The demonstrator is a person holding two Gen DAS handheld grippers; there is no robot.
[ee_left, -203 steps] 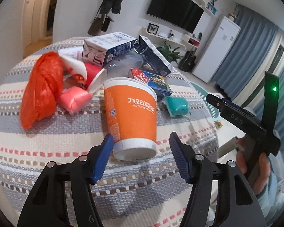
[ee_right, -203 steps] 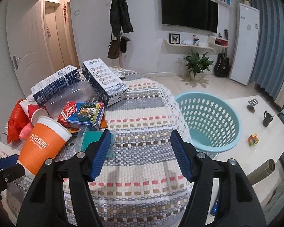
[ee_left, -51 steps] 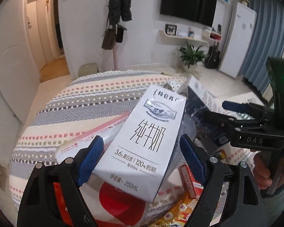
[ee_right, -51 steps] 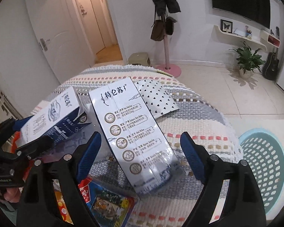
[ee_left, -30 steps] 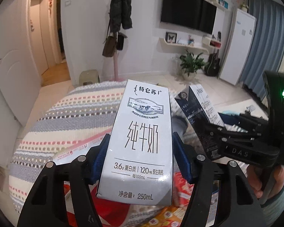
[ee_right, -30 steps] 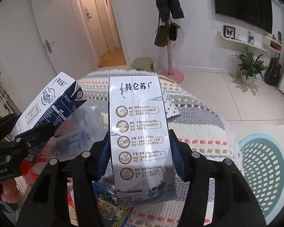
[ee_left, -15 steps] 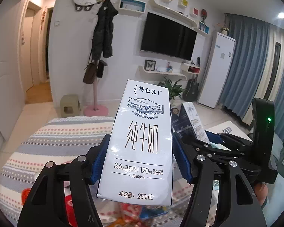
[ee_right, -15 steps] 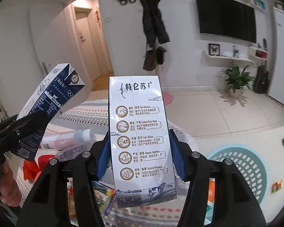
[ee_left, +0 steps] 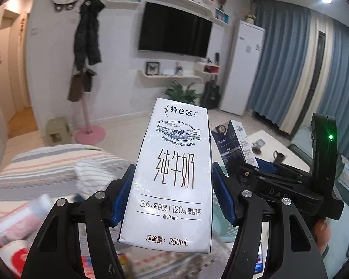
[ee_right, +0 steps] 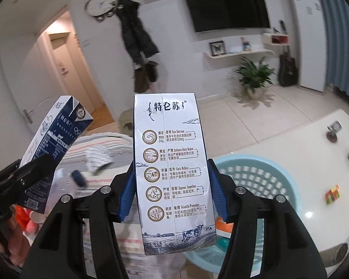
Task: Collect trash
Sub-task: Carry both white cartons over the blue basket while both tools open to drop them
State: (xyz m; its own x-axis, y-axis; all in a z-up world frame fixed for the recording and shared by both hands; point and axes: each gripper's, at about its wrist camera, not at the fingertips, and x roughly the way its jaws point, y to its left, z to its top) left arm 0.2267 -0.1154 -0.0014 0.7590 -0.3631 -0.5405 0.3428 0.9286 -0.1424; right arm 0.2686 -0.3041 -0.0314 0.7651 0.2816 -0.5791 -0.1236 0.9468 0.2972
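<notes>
Both milk cartons (ee_left: 174, 176) (ee_right: 172, 174) now higher above the table, clenched in blue fingers (ee_left: 122, 194) (ee_right: 126, 191), right one over the basket (ee_right: 279, 181) rim.

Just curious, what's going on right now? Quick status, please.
Left gripper shut on milk carton. Right gripper shut on second carton. Basket ahead, path open.

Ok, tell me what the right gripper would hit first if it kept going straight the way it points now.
Probably nothing nearby. The right gripper, shut on a milk carton, points over the striped table's far edge toward the doorway and coat rack. The blue laundry basket sits lower right, off that line. Depth is unclear.
</notes>
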